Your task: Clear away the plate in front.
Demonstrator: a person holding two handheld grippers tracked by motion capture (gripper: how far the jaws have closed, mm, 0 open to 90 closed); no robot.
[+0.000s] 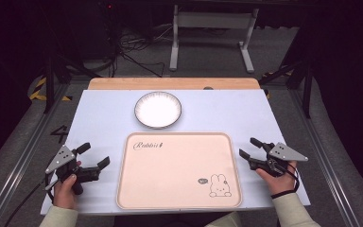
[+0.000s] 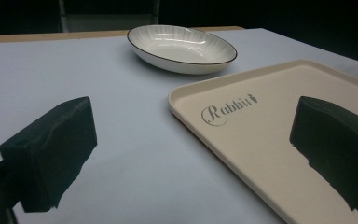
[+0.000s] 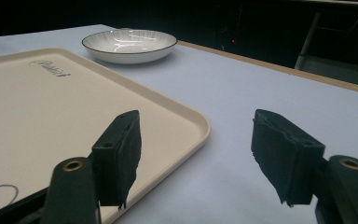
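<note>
A cream tray (image 1: 179,198) printed with "Rabbit" and a small rabbit drawing lies at the table's near middle; its rim also shows in the left gripper view (image 2: 182,112) and the right gripper view (image 3: 200,126). Behind it sits an empty white bowl (image 1: 158,109) (image 2: 182,46) (image 3: 129,45) with a dark rim. My left gripper (image 1: 94,155) (image 2: 191,154) rests open left of the tray, nothing between its jaws. My right gripper (image 1: 249,147) (image 3: 196,158) is open just right of the tray, also holding nothing.
A pale blue mat (image 1: 104,118) covers the table, with a wooden strip (image 1: 123,83) along the far edge. Beyond the table stand a white metal frame (image 1: 212,28) and loose cables (image 1: 132,52) on the dark floor.
</note>
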